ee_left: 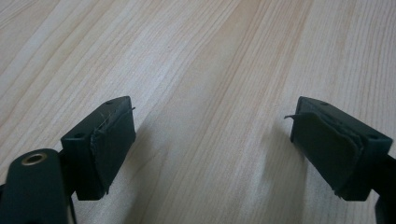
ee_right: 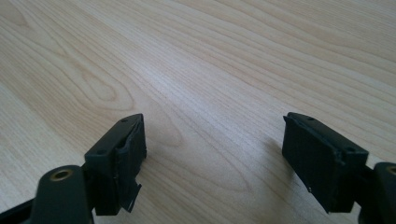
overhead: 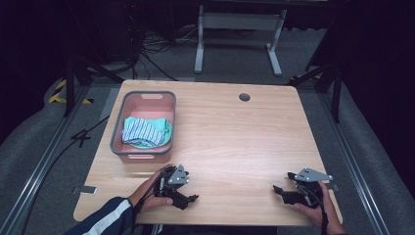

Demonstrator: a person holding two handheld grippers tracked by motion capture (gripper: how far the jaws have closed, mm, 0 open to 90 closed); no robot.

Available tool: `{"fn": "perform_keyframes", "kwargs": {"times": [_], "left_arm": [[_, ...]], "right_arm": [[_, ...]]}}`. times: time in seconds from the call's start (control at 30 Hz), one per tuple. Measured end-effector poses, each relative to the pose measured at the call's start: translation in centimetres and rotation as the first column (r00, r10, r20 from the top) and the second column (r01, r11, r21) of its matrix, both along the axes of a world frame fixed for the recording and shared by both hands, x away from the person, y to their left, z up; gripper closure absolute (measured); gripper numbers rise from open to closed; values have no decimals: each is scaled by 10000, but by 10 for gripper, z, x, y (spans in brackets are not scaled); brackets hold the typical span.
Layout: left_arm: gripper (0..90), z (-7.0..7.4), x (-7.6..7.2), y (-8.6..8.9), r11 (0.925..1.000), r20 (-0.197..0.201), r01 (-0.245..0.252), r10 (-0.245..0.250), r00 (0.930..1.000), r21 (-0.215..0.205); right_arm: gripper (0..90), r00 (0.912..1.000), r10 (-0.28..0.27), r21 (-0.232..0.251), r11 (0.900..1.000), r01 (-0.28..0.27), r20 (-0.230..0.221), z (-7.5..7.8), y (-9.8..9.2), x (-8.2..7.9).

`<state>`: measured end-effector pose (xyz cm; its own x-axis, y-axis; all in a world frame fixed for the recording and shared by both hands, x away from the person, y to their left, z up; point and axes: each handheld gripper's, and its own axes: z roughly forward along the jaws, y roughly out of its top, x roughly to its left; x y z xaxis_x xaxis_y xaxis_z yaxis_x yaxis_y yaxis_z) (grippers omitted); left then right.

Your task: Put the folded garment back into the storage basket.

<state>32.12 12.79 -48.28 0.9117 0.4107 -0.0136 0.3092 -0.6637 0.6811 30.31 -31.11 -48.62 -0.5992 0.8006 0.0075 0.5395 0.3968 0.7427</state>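
Observation:
A pink basket with a grey rim (overhead: 119, 127) stands on the left part of the wooden table (overhead: 235, 132). Inside it lies a bundle of cloth (overhead: 146, 131), striped white and blue with teal. My left gripper (overhead: 190, 199) rests near the table's front edge, just in front of the basket, held by a hand in a striped sleeve. Its jaws stand wide apart over bare wood (ee_left: 212, 140). My right gripper (overhead: 277, 189) lies at the front right, pointing left, and is open with nothing between its pads (ee_right: 215, 158).
A round cable hole (overhead: 244, 97) sits near the table's far edge. Beyond the table are a white desk frame (overhead: 238, 24) and loose cables on grey carpet (overhead: 161, 54). Metal rails run along both sides of the table.

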Motion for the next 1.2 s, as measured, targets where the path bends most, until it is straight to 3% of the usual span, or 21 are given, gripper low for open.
{"fn": "perform_keyframes", "kwargs": {"times": [1.2], "left_arm": [[100,0,4,-2,9999,-42,159,-159,9999,59]], "right_arm": [[218,10000,44,6,10000,-44,-7,0,-1,1]]}}
